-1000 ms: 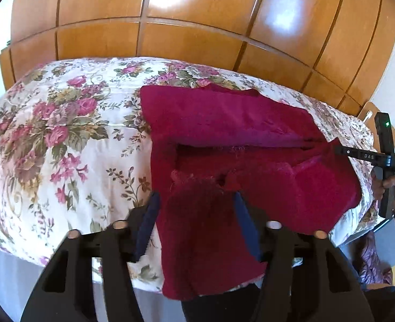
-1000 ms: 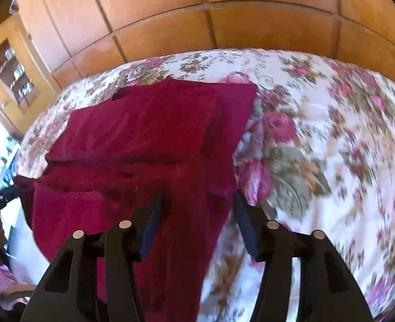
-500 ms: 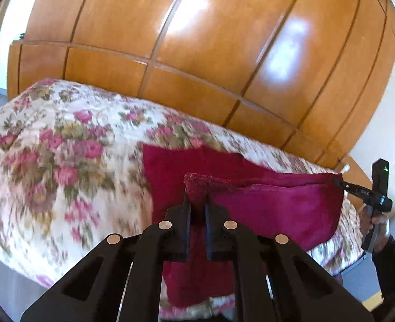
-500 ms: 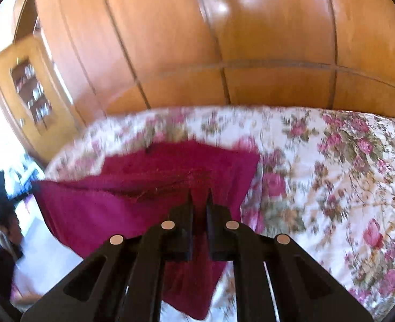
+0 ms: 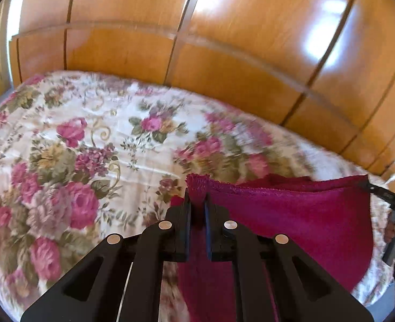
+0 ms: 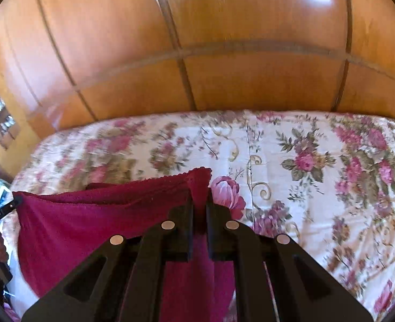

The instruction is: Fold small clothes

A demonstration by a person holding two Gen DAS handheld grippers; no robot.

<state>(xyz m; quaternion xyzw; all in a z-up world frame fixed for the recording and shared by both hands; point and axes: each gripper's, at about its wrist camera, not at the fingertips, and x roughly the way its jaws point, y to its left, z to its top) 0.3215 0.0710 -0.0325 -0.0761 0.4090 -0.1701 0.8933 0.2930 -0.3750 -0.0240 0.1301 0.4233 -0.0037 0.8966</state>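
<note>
A floral bedspread [image 5: 95, 134] is filling mid-frame beneath glossy wooden panelling [image 5: 224, 26]. Left gripper [image 5: 197, 201] and right gripper [image 6: 199, 201] are each pinching a top corner of the magenta garment [image 5: 291, 214], lower centre; its bottom edge is cut off.

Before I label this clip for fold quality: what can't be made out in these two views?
- Cloth bottom hem: left view, cut off by the frame edge and the left gripper.
- Cloth layers behind the raised top edge: right view, hidden by the front panel and right gripper.
- Garment type: neither view shows enough.
- Far bedspread: blurred, left view.
</note>
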